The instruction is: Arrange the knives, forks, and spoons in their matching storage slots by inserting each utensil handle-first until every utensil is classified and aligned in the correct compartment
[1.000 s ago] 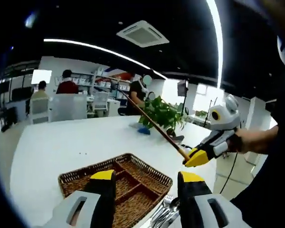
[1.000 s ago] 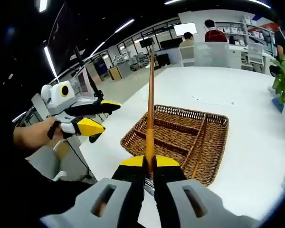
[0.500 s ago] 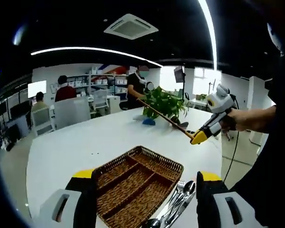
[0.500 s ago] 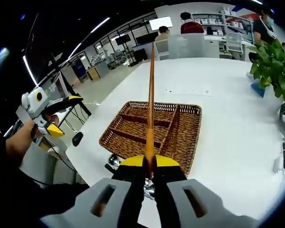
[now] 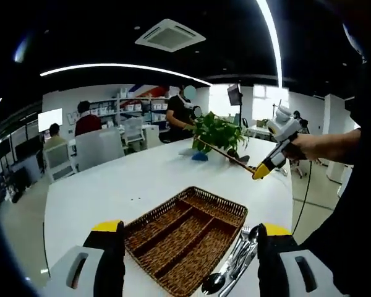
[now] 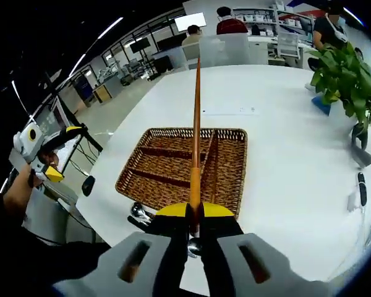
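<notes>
A brown wicker tray [image 5: 226, 202] with long compartments lies on the white table, empty as far as I can see. Metal spoons and other utensils [image 5: 234, 267] lie piled beside its near right edge. My left gripper [image 5: 191, 228] hangs wide open above the tray's near end, holding nothing. My right gripper [image 6: 195, 210] is shut on a utensil with a long orange-brown wooden handle [image 6: 196, 124]; the handle points forward over the tray [image 6: 173, 132]. Its working end is hidden in the jaws. The right gripper [image 5: 264, 168] shows beyond the tray, the left gripper [image 6: 57, 154] far left.
A potted green plant [image 6: 343, 71] and a small blue object [image 6: 322, 105] stand at the table's far side. A dark slim device [image 6: 362, 180] lies near the right edge. Spoons [image 6: 138, 213] lie by the tray's near corner. People sit at desks behind.
My left gripper has opened wider and drawn back, so more of the tray and the utensil pile shows. My right gripper, still shut on the wooden handle, has risen away from the tray.
</notes>
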{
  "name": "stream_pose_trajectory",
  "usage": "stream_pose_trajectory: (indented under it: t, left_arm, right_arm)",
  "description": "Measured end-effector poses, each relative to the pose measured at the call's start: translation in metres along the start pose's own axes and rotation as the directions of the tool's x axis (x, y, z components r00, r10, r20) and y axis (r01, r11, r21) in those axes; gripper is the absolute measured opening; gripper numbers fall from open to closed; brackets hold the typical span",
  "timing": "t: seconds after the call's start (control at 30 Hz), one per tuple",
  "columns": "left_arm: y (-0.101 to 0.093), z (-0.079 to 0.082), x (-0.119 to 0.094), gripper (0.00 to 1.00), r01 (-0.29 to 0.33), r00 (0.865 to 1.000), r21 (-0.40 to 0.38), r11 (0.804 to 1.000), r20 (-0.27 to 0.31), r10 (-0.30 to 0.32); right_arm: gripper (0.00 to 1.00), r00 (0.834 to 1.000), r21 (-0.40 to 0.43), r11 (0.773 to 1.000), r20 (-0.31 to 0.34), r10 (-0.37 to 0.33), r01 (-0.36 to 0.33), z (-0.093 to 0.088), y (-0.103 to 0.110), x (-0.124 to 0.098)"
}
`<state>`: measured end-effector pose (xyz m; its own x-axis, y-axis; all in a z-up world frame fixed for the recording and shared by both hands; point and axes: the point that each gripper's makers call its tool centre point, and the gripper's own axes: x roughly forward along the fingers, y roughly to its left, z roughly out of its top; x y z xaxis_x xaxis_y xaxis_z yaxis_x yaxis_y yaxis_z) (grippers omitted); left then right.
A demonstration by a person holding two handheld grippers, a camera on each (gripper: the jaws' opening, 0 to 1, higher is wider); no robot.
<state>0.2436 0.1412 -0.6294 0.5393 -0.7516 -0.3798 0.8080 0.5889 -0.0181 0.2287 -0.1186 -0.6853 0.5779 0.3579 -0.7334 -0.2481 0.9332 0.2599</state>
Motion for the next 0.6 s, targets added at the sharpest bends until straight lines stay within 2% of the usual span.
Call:
stream_pose_trajectory:
  t: [0.13, 0.23, 0.33, 0.5, 0.6]
  left_arm:
    - [0.007, -0.001, -0.004, 1.00, 0.023, 1.000, 0.002, 1.000, -0.004, -0.023]
    - [0.012, -0.005, -0.009, 1.00, 0.036, 0.999, 0.007, 0.999, -0.011, -0.036]
    - [0.018, -0.011, -0.013, 1.00, 0.046, 0.998, -0.029, 0.999, -0.029, -0.047]
    - [0.021, -0.010, -0.025, 1.00, 0.069, 0.998, 0.012, 0.998, -0.002, -0.069]
    - [0.029, -0.013, -0.031, 1.00, 0.040, 0.999, 0.022, 0.999, -0.017, -0.040]
  right_arm:
    - [0.03, 0.999, 0.000, 0.999, -0.026, -0.042, 0.042, 0.004, 0.000, 0.002]
    - [0.03, 0.996, -0.027, 0.997, -0.057, -0.069, 0.067, 0.004, 0.002, 0.004]
    - [0.03, 0.990, -0.060, 0.992, -0.086, -0.113, 0.108, 0.002, 0.002, 0.007]
    - [0.03, 0.982, -0.061, 0.987, -0.102, -0.156, 0.150, 0.003, -0.002, 0.015]
    - [0.03, 0.983, -0.046, 0.988, -0.104, -0.151, 0.146, 0.003, -0.004, 0.020]
